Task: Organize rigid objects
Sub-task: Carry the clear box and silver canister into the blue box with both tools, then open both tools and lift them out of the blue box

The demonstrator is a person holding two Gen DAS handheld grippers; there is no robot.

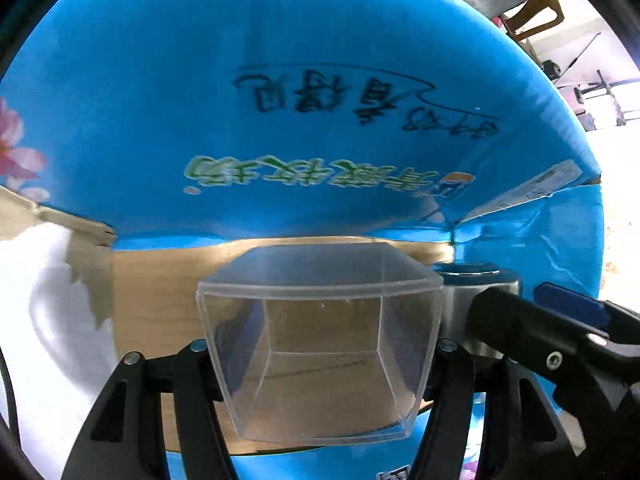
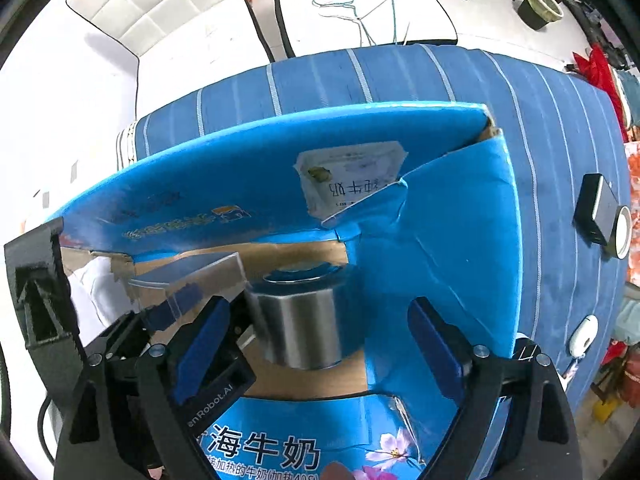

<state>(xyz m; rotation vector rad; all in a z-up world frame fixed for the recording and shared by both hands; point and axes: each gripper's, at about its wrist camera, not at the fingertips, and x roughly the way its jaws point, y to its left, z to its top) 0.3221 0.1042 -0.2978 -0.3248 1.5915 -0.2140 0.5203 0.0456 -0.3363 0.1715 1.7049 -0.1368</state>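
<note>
Left claw (image 1: 320,354) clamps clear square plastic container (image 1: 320,344); steel tin (image 2: 300,320) beside.

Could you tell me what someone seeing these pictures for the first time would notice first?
The bright blue milk carton box, opened on the striped blue cloth, fills both views. Inside it, the left tool grips a clear plastic container over the brown cardboard floor. Just right of that stands a shiny metal can, between the open fingers of the right tool.

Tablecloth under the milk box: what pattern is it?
Blue tablecloth with thin white stripes; the right wrist view shows it best.
</note>
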